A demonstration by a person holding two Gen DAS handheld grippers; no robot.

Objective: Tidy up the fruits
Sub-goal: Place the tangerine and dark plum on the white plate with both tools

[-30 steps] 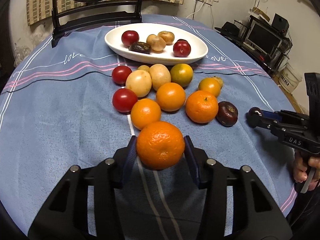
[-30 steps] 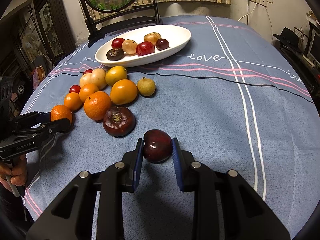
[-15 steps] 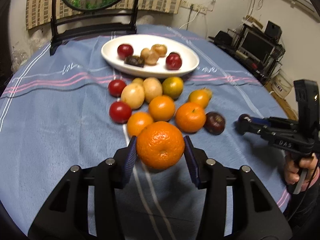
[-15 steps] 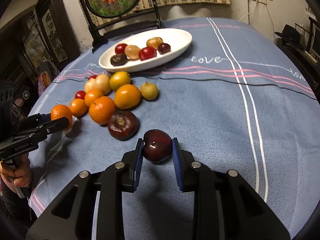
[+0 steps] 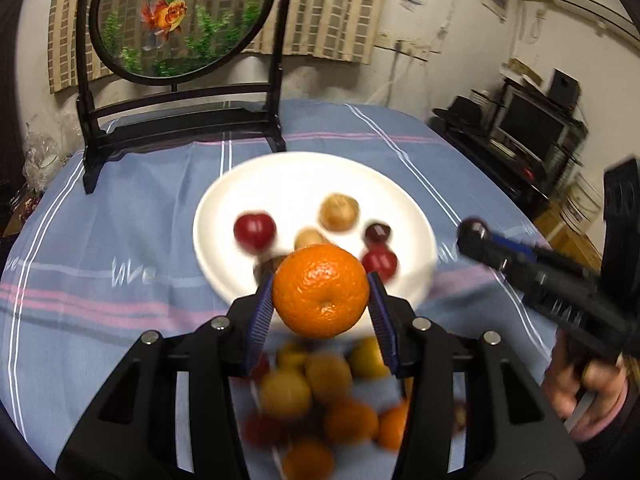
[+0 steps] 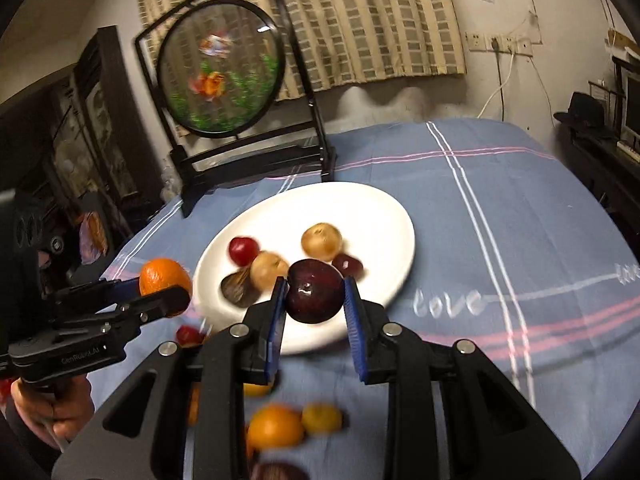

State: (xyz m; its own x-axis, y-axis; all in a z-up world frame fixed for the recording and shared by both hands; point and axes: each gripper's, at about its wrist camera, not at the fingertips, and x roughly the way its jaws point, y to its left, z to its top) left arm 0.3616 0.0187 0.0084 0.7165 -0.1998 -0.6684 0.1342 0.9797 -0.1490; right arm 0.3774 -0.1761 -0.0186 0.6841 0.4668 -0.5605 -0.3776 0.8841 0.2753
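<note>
While the orange (image 5: 321, 290) sits clamped in my left gripper (image 5: 322, 312) and the dark plum (image 6: 315, 290) in my right gripper (image 6: 315, 316), both over the near rim of the white plate (image 5: 280, 176) holding several fruits, many more wait on the near counter (image 5: 120, 240).

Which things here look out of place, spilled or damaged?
Nothing looks spilled or damaged. Loose fruit lies on the tablecloth beside the white plate, not yet sorted. The orange and plum are held intact.
</note>
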